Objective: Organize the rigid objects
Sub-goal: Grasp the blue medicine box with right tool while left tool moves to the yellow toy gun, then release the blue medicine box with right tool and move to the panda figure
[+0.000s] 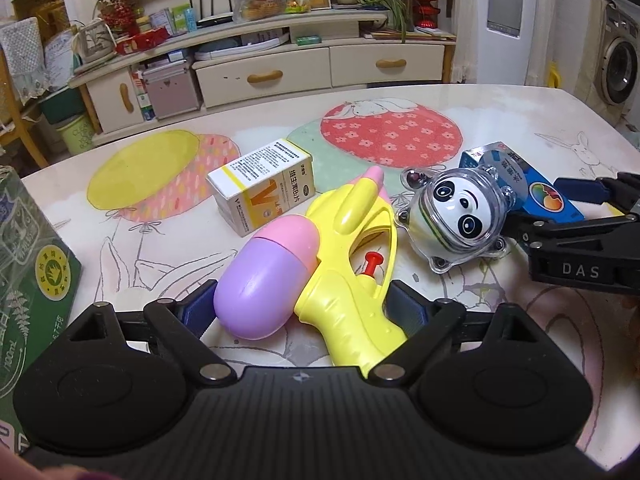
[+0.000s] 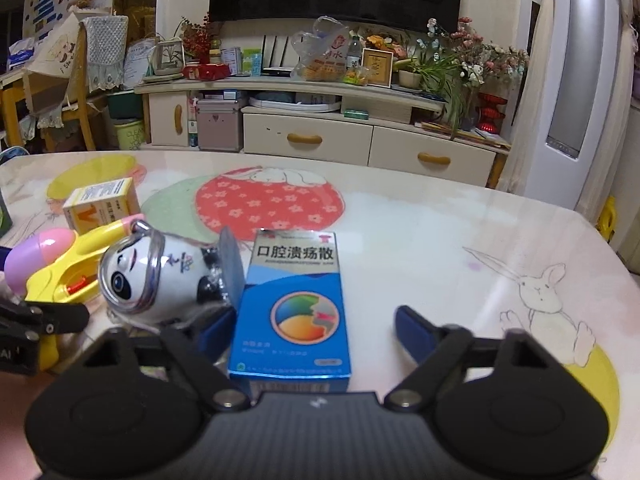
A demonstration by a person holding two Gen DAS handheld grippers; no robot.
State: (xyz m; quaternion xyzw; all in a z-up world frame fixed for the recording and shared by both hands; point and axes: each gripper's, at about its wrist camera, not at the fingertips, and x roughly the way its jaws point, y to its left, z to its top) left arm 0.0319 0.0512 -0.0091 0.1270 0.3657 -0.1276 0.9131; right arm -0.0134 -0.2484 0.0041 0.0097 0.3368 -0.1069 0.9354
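Observation:
A yellow water gun with a pink and purple tank lies on the table between the fingers of my left gripper. The pads meet the tank on one side and the handle on the other, so it is shut on the gun. A blue medicine box lies flat between the fingers of my right gripper. Its left pad is at the box's edge, its right pad stands well clear, so it is open. A panda figure in a clear shell lies between the gun and the blue box. A white and yellow vitamin box sits behind the gun.
A green carton stands at the table's left edge. The table has a printed cover with balloons and rabbits. Beyond its far edge stands a cream TV cabinet crowded with plants and boxes.

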